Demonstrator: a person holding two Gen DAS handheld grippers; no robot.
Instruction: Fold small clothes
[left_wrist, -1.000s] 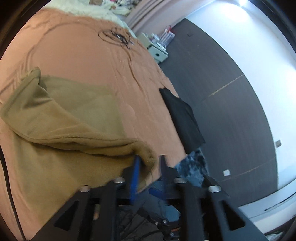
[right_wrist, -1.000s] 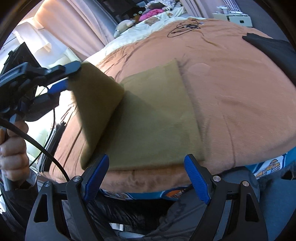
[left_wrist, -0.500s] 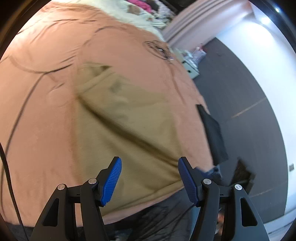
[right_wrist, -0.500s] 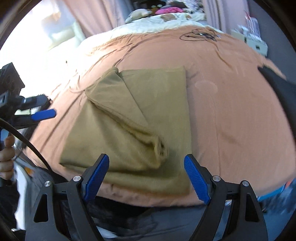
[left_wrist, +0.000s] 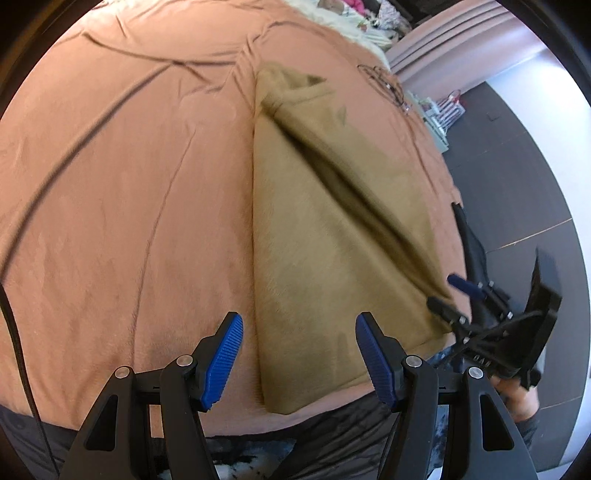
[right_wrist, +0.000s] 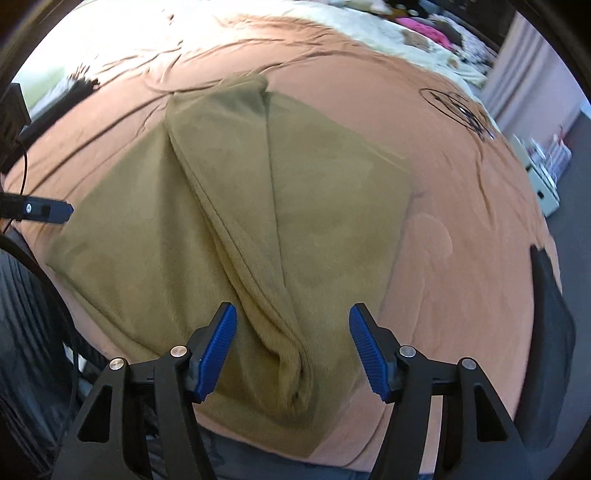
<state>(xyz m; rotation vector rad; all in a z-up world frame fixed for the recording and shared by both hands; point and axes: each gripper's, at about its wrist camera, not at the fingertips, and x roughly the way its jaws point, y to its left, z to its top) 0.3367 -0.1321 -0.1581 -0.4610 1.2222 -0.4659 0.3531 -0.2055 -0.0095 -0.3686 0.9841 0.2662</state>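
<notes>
cloth lies released on the bed, one flap folded across its middle since a second ago; left tongs and right tongs both gape wide at the cloth's near edge, first fold apparently done.

The left black tongs with blue ribbed pads are held with the jaws spread wide, nothing gripped between them. The right black tongs with blue ribbed pads are likewise spread wide and empty. In the left wrist view, the person's right hand is seen gripping the right tongs' handle.
</notes>
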